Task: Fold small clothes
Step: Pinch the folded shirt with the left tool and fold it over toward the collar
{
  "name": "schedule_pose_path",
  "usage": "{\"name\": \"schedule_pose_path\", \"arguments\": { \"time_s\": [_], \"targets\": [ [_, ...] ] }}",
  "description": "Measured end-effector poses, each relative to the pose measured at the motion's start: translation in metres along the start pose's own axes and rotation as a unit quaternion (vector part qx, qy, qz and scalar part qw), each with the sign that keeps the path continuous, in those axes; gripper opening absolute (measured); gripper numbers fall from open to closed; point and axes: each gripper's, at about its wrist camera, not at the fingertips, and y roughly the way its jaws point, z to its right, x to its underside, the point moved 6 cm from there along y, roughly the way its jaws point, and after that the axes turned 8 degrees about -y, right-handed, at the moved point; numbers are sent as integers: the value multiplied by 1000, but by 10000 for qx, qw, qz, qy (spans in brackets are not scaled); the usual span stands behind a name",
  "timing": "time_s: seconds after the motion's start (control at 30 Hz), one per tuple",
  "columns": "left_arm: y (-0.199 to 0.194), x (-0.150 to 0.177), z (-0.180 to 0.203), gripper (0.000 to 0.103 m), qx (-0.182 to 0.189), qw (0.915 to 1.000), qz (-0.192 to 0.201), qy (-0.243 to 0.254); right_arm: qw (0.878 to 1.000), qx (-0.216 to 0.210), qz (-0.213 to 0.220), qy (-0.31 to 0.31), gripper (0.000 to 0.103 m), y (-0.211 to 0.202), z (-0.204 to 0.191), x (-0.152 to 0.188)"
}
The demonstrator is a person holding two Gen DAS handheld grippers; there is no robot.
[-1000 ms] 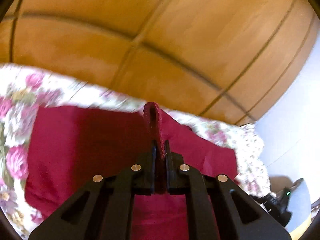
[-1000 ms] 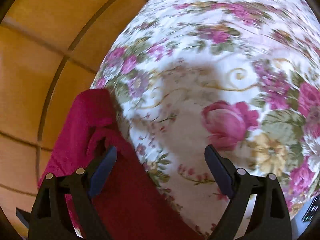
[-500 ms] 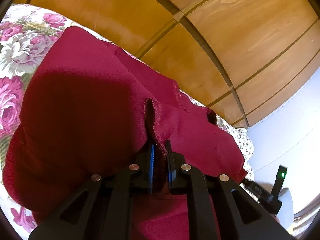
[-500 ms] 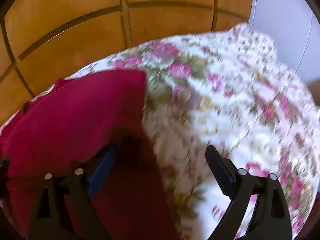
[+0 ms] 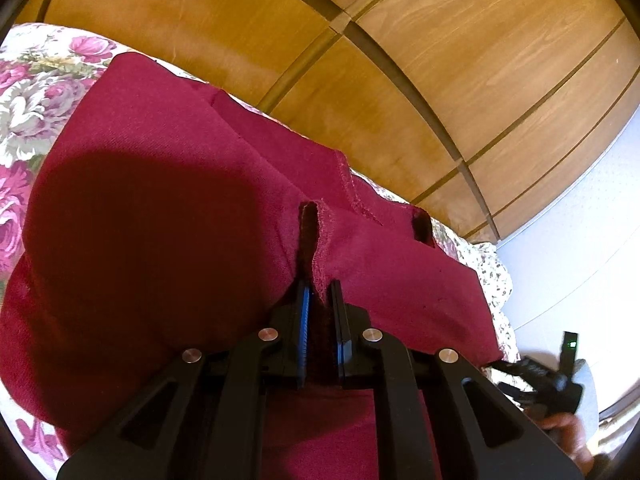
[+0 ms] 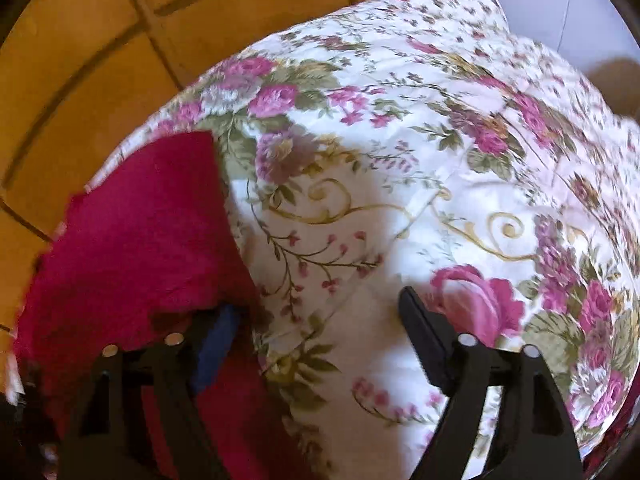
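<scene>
A dark red garment (image 5: pixel 160 220) lies spread on the floral bedspread (image 5: pixel 24 120), close to the wooden headboard. My left gripper (image 5: pixel 320 284) is shut on a stitched hem fold of that garment, which stands up between the pads. In the right wrist view the red garment (image 6: pixel 140 240) fills the lower left. My right gripper (image 6: pixel 318 302) hovers over its right edge with its jaws wide and closing slightly. The left finger is over the red cloth, the right finger over the bedspread (image 6: pixel 440 140). Its pads press on nothing.
The wooden panelled headboard (image 5: pixel 400 60) rises just behind the garment. A pale wall (image 5: pixel 580 220) is at the right. A black device with a green light (image 5: pixel 568 344) and a person's hand (image 5: pixel 568 428) show at the lower right of the left wrist view.
My left gripper came down with the hem, and the red garment now fills more of its view. The right gripper swung across the bed, staying wide over the garment's edge.
</scene>
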Motion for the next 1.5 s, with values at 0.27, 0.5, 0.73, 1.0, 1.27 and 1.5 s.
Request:
{"name": "schedule_pose_path", "arguments": {
  "time_s": [0.27, 0.5, 0.73, 1.0, 1.27, 1.5],
  "targets": [
    [-6, 1, -2, 9, 121, 9999, 64, -52, 9964, -459, 683, 208, 88, -18, -15, -21],
    [-6, 0, -1, 9, 5, 10000, 48, 14, 9952, 91, 663, -707, 90, 23, -55, -31],
    [-1, -1, -1, 9, 42, 10000, -23, -3, 9987, 157, 424, -214, 96, 31, -22, -24],
    [-4, -2, 0, 13, 75, 10000, -20, -39, 9933, -1016, 526, 168, 97, -41, -6, -9],
    [-44, 36, 22, 61, -165, 9967, -113, 792, 9801, -1981, 37, -95, 69, -87, 8, 37],
    [-95, 71, 0, 61, -197, 9970, -429, 618, 9744, -1910, -445, -1097, 50, -103, 12, 92]
  ]
}}
